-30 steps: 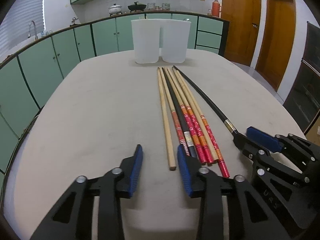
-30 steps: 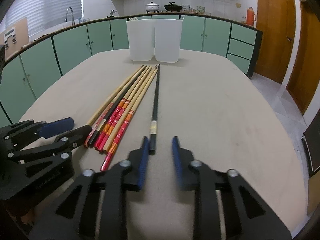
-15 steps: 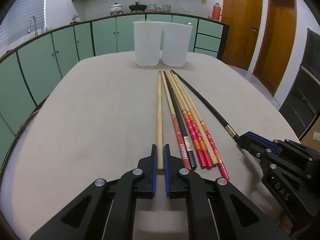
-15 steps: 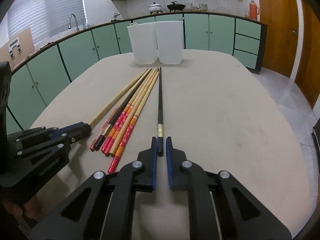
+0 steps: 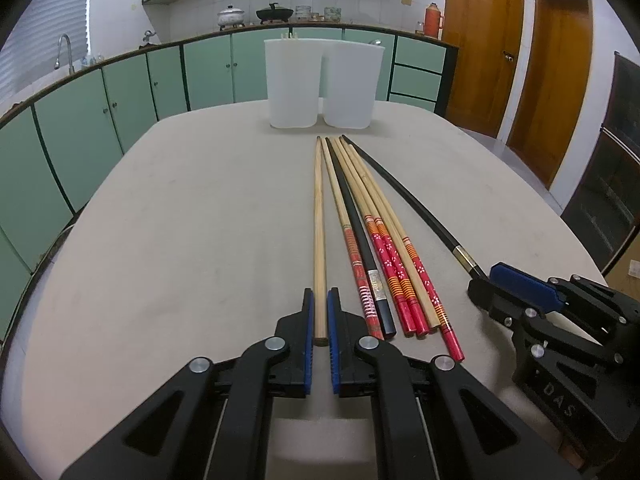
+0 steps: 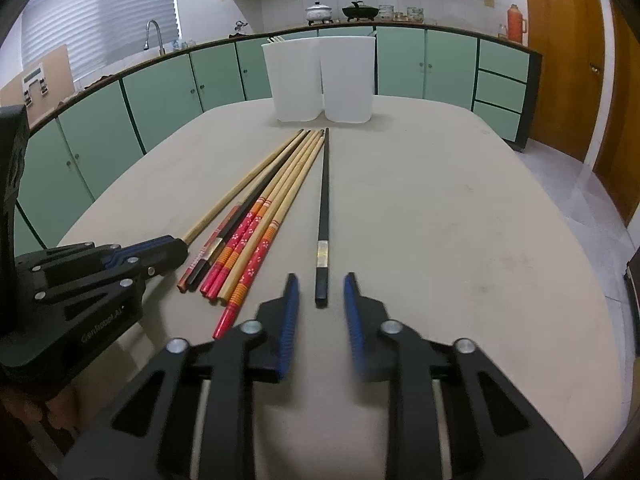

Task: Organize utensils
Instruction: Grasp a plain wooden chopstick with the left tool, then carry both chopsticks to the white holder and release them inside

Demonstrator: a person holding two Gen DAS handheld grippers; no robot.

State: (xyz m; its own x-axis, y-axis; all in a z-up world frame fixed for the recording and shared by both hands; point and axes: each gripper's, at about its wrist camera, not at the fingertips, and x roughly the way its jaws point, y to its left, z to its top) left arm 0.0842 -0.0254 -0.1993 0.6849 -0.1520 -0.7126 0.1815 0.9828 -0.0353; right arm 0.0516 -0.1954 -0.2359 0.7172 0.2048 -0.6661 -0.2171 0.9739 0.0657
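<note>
Left wrist view. The left hand-held gripper (image 5: 320, 312) has its blue pads pressed in on the near end of the plain pale wooden chopstick (image 5: 319, 232), which lies flat on the beige oval surface (image 5: 180, 240), pointing away toward the two white translucent plastic bins (image 5: 322, 84) at the far end. Just right of it lies the bundle of red-patterned bamboo and black chopsticks (image 5: 380, 248), fanned slightly, near ends uneven. Risk here: the pinch sits at the very tip, so on lifting, the long stick may droop or swivel between the pads and sweep into the bundle. A pad edge could also snag the nearest red-banded stick.

The right hand-held gripper (image 5: 486, 280) shows at the right edge, at the end of the long black chopstick with a metal band (image 5: 420, 208); from this angle I cannot tell its opening.

Right wrist view. The right hand-held gripper (image 6: 320, 300) is spread, pads either side of the black chopstick's (image 6: 323, 216) near end, not touching it. The stick lies alone, to the right of the bundle (image 6: 256, 216). Risk: closing off-centre would roll or skid the thin stick instead of catching it. The pads look blurred, so the aim may be unsettled. The left gripper (image 6: 160, 252) sits close on the left; both lifting at once could knock together. The bins (image 6: 320, 80) stand far off, so a long carry on tip grips invites a drop.
</note>
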